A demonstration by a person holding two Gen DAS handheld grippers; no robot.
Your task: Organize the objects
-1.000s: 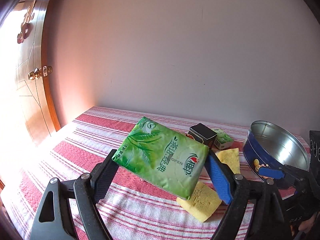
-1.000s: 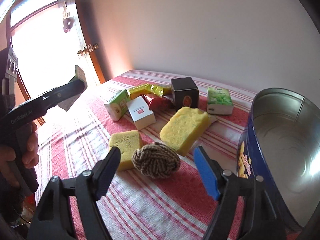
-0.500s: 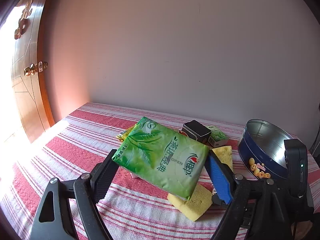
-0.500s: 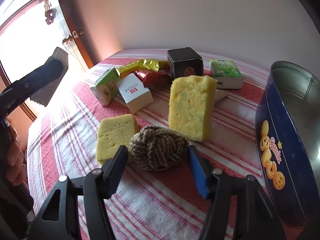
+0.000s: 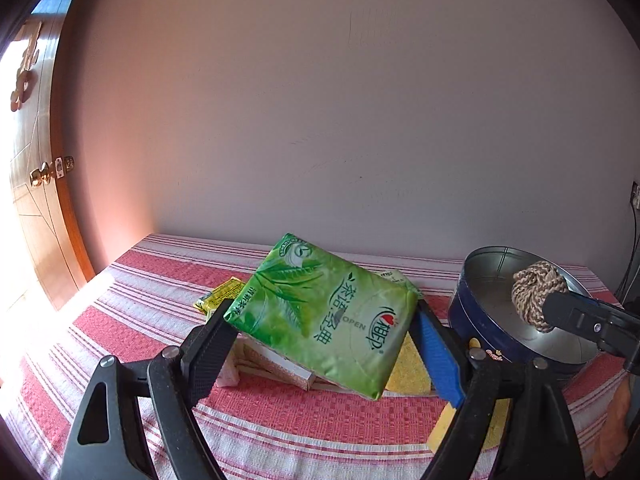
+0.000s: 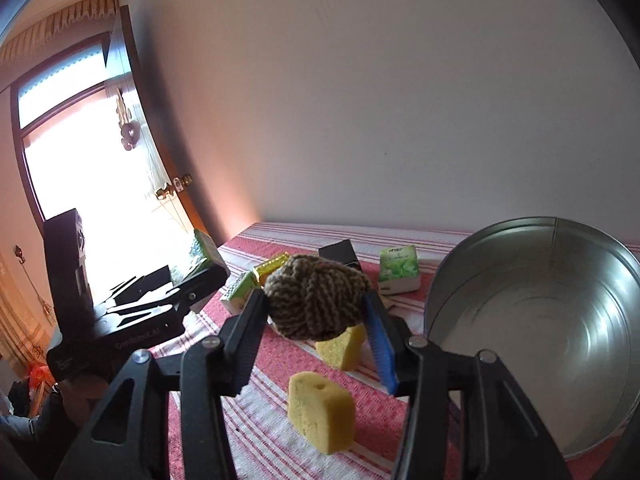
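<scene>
The green tissue pack (image 5: 324, 316) fills the left view, a soft glossy packet printed with leaves, white lettering and the word OPEN, tilted with its far corner raised. The left gripper (image 5: 324, 344) has it clamped, black finger on one short edge and blue finger (image 5: 438, 354) on the other, and the pack hangs lifted above the red-and-white striped desk (image 5: 132, 320). Below the fingers lie a white box (image 5: 276, 364) and a yellow sponge (image 5: 408, 368), and just past the black finger a yellow wrapper (image 5: 220, 296) peeks out.

Over on the right, the rope ball (image 6: 316, 300) is a tight knot of brown and cream twisted cord, round and chunky. The right gripper (image 6: 314, 320) pinches it between its two fingers, off the desk. From the left camera that ball (image 5: 538, 294) sits in front of the open blue cookie tin (image 5: 480, 320), level with its rim, gripped by the black finger reaching in from the right edge.

In the right view the tin's bare metal inside (image 6: 540, 300) opens just right of the blue finger. Beneath the fingers stand two yellow sponge blocks, one near (image 6: 320, 412) and one half-hidden behind the ball (image 6: 340, 346). Beyond the ball sit a black box (image 6: 340, 252), a small green-and-white packet (image 6: 398, 270) and a green carton (image 6: 238, 296). The left gripper's black body (image 6: 132, 320) juts in left of the black finger.
</scene>
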